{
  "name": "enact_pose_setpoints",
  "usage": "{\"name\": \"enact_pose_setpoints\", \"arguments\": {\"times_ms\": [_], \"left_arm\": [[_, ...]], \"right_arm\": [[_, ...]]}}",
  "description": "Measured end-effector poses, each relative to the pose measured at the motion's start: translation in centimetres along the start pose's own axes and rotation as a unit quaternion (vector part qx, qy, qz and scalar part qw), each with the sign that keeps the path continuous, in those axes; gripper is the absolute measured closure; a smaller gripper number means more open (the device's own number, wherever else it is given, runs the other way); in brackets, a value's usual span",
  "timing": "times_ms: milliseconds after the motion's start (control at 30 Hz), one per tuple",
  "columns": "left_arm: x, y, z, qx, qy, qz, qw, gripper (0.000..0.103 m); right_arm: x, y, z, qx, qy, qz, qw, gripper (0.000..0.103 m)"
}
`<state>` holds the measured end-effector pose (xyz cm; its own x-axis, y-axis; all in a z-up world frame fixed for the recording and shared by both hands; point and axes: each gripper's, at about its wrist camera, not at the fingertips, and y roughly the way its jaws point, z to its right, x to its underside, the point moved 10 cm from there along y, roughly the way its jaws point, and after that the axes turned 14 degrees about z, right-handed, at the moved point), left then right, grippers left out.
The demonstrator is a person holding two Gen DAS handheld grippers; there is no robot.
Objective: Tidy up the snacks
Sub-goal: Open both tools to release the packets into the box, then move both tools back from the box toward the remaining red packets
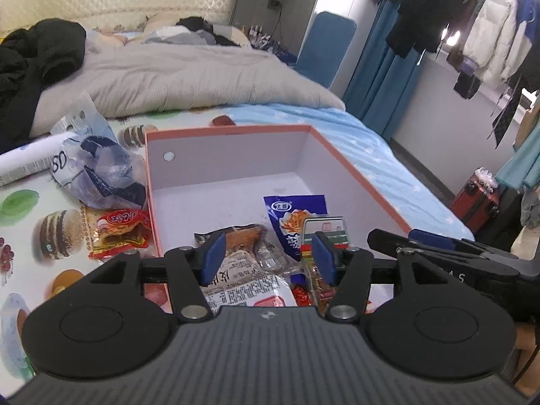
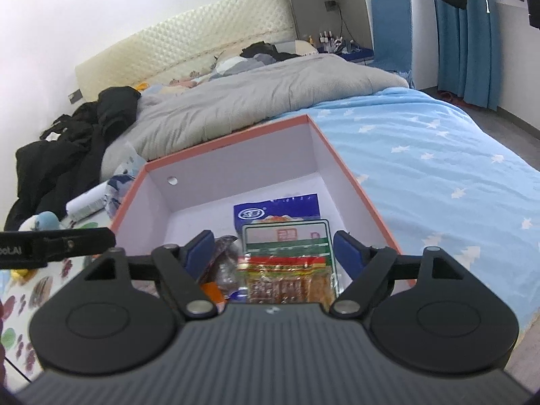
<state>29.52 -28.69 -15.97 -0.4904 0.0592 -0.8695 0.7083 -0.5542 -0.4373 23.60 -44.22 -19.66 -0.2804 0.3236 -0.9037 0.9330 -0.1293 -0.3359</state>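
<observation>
Left to right: crumpled blue-white bag (image 1: pixel 98 172) and red snack packet (image 1: pixel 119 233) lie outside on the printed mat (image 1: pixel 27 209), unsorted. Pink-rimmed box (image 1: pixel 229 130) holds several packets, including a blue pouch (image 1: pixel 293 209). Left gripper (image 1: pixel 268 258) and right gripper (image 2: pixel 275 253) hang above, jaws apart, apparently empty.

Bed (image 2: pixel 422 155) carries everything. Light blue sheet with white stars on its right side; printed mat (image 1: pixel 30 209) with burger pictures on left. Open box (image 1: pixel 364 182) with orange rim sits on bed, between mat and blue sheet. Grey quilt (image 1: pixel 189 74) bunched behind box, toward headboard. Black clothes (image 1: pixel 37 54) heaped far left. On mat, just beside box's left wall: red snack pack (image 1: pixel 119 233), crumpled blue-white bag (image 1: pixel 101 168), white roll (image 1: pixel 30 160) further left.
</observation>
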Motion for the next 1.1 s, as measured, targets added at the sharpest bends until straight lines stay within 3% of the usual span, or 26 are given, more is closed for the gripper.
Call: {"name": "enact_pose_setpoints", "arguments": {"times_ms": [333,600,1100], "left_arm": [[-0.6,-8.1,0.7,0.001,0.014,0.041,0.9991,0.041],[-0.4,-13.9,0.4,-0.009,0.012,0.063,0.9979,0.041],[4.0,-22.3,-4.8,-0.066,-0.026,0.058,0.9958,0.041]], "right_arm": [[-1.0,-5.8,-3.5,-0.023,0.006,0.037,0.999,0.024],[-0.2,-9.6,-7.1,-0.056,-0.004,0.039,0.998,0.024],[2.7,-15.7,-13.1,-0.112,0.001,0.042,0.993,0.024]]}}
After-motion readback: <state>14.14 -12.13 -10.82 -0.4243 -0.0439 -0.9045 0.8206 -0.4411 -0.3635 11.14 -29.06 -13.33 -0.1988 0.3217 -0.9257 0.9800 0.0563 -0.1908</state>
